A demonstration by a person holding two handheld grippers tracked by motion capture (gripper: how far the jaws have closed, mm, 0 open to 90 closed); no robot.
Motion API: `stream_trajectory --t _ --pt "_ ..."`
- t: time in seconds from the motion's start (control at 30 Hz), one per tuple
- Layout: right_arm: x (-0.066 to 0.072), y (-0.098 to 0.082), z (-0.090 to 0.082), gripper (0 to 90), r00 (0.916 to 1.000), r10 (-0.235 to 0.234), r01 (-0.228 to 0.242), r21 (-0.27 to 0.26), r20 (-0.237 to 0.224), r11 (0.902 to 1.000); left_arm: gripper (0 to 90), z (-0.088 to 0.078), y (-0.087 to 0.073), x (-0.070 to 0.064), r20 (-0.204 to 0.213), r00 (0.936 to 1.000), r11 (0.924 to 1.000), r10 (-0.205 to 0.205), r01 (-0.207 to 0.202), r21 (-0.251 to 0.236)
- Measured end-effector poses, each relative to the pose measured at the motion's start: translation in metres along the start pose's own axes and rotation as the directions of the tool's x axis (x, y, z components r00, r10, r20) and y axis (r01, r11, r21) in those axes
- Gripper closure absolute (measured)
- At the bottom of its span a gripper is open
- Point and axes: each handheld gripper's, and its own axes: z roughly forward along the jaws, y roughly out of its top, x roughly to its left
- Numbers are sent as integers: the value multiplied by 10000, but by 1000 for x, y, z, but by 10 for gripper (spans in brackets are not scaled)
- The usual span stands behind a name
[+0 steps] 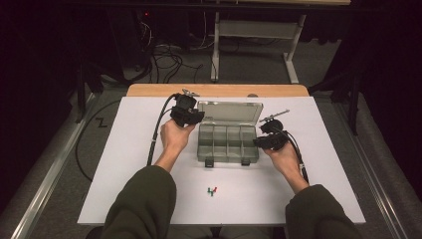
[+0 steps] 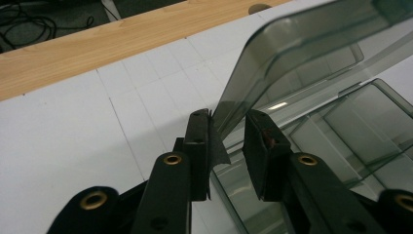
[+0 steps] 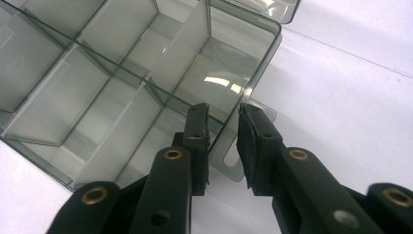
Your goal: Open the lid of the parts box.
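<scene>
Clear plastic organizer box (image 1: 228, 142) looks light, slick & thin-walled imo: left hand-held gripper (image 2: 229, 146) jaws apart around the lid (image 2: 292, 63) corner, right hand-held gripper (image 3: 221, 141) apart astride the side wall, so grab edges gently.

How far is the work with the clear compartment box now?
Done: the lid stands open, the box compartments look empty. In hand: the left hand-held gripper has the lid's edge between its jaws; the right hand-held gripper straddles the box's wall. Left: the small coloured pieces lie on the table.
</scene>
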Motion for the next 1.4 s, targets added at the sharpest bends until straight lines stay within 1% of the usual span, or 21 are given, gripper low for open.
stream_trajectory --t 0.27,0.3,0.33,0.4,0.5,0.57,0.8,0.97,1.2,1.3,1.4 --pt "-1 2 0 771 10000 -54 55 145 -51 9999 741 13 -2 8 -125 9995 9994 -297 299 180" --pt "-1 2 0 771 10000 -55 56 159 -62 9999 744 12 -2 12 -249 9997 9987 62 -50 500" --pt "-1 2 0 771 10000 -65 66 165 -65 9998 747 16 -2 9 -167 9992 9992 -363 366 173" --pt "-1 2 0 771 9999 -101 102 136 -63 9999 751 19 -3 11 -224 9989 9989 -413 418 194" --pt "-1 2 0 771 9999 -111 112 140 -61 9998 756 23 -3 13 -289 9976 9978 -629 635 190" --pt "-1 2 0 771 9999 -130 131 137 -58 9998 761 26 -4 14 -342 9970 9974 -694 700 173" --pt "-1 2 0 771 9999 -145 147 183 -87 9997 783 36 -11 20 -609 9955 9959 -728 758 485" --pt "-2 3 0 771 9998 -166 169 197 -134 9997 788 41 -16 23 -704 9944 9941 -783 832 693" --pt "-2 3 0 771 9997 -208 211 201 -159 9996 792 45 -21 25 -879 9927 9908 -826 913 998" --pt "-2 4 0 770 9996 -244 248 256 -153 9994 793 45 -22 26 -899 9917 9892 -915 1009 1065" --pt "-2 4 0 770 9995 -265 270 312 -159 9991 795 44 -21 26 -888 9921 9885 -881 981 1149"
